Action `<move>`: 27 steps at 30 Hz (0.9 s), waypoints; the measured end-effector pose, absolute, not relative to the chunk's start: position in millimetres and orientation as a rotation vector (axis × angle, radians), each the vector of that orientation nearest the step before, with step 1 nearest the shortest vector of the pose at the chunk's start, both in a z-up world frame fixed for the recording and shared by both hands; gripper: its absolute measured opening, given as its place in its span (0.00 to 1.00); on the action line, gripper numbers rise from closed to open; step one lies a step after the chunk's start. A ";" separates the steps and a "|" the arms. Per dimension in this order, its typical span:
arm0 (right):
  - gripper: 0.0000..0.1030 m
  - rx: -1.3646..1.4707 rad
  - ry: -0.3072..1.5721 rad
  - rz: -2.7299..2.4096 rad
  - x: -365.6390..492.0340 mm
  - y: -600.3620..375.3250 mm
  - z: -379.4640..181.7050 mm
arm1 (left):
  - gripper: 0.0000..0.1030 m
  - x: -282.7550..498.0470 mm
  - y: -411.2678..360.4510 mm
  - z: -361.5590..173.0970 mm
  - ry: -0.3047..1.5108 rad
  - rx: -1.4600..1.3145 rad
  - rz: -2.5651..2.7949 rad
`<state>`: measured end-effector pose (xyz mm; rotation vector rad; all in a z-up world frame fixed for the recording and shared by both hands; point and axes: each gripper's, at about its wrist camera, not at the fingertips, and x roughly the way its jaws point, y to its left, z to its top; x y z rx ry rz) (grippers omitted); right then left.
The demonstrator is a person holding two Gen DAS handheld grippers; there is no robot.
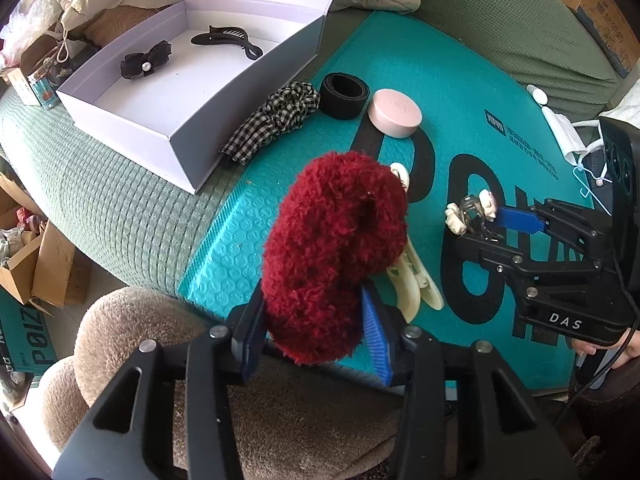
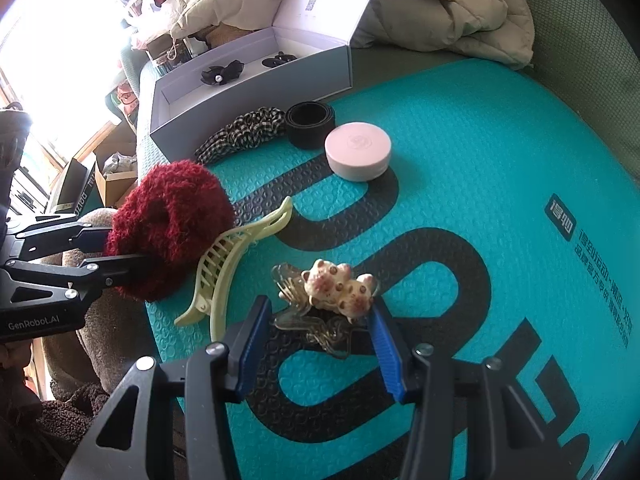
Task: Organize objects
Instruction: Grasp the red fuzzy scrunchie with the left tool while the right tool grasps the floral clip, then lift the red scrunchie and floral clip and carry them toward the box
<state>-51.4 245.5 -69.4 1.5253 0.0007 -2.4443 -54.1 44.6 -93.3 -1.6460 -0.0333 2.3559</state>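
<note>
Surface: a teal bubble-textured plastic mailer (image 2: 460, 128) with large black printed letters, spread flat over a green waffle-knit cover (image 1: 100, 184).

Left gripper (image 1: 316, 320): black angular frame, blue ribbed pads. A fluffy dark-red scrunchie (image 1: 336, 248), thick and shaggy like plush yarn, sits between its jaws, which stand partly apart. The fuzz fills the gap and meets both pads; whether they squeeze it I cannot tell.

Right gripper (image 2: 320, 344): same build. Its jaws are spread on either side of a clear amber-tinted plastic claw clip (image 2: 316, 312) topped with two glossy cream bear figures with pink spots. The pads stand just beside the clip, not visibly pressing it.

Cream claw clip (image 2: 236, 264): smooth pale-yellow plastic, long and curved with comb teeth, lying on the mailer between the scrunchie and the bear clip.

Pink round case (image 2: 358, 152): smooth, flat-topped, puck-shaped, farther back on the mailer.

Black elastic band (image 2: 310, 124): wide, flat, coiled into a ring, just beside the pink case.

Checked scrunchie (image 2: 240, 132): black-and-cream gingham fabric, gathered and ruffled, next to the band and touching the box.

White rigid cardboard box (image 1: 132, 120): rectangular, matte, hinged lid standing open, at the far left edge of the mailer. Inside lie a black sheer ribbon bow (image 1: 146, 60) with a pearl centre and a black glossy claw clip (image 1: 228, 40), apart from each other.

Behind: beige puffy quilted jacket (image 2: 452, 8), crumpled.
</note>
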 end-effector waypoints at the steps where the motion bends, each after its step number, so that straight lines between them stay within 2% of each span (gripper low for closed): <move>1: 0.49 1.523 0.001 -2.445 -50.9 245.6 -69.3 | 0.51 -55.9 45.6 -95.5 -0.030 -1.652 2.353; 4: 0.52 1.518 0.008 -2.445 -51.8 245.1 -70.1 | 0.58 -60.9 50.7 -101.8 0.009 -1.656 2.366; 10: 0.59 1.551 -0.006 -2.448 -57.5 244.5 -80.3 | 0.59 -72.2 60.7 -109.7 0.086 -1.621 2.408; 16: 0.59 1.534 -0.057 -2.459 -58.1 249.3 -79.9 | 0.60 -79.5 65.8 -113.7 0.093 -1.584 2.432; 17: 0.58 1.531 -0.070 -2.464 -57.9 250.1 -79.9 | 0.58 -79.3 66.2 -113.5 0.095 -1.572 2.438; 18: 0.57 1.527 -0.070 -2.471 -57.1 250.4 -79.7 | 0.47 -79.0 66.6 -113.4 0.102 -1.564 2.448; 23: 0.57 1.521 -0.053 -2.473 -56.7 248.7 -77.1 | 0.34 -79.9 65.1 -111.9 0.090 -1.547 2.451; 27: 0.57 1.518 -0.042 -2.478 -57.1 247.7 -75.3 | 0.32 -79.6 61.2 -110.2 0.048 -1.550 2.440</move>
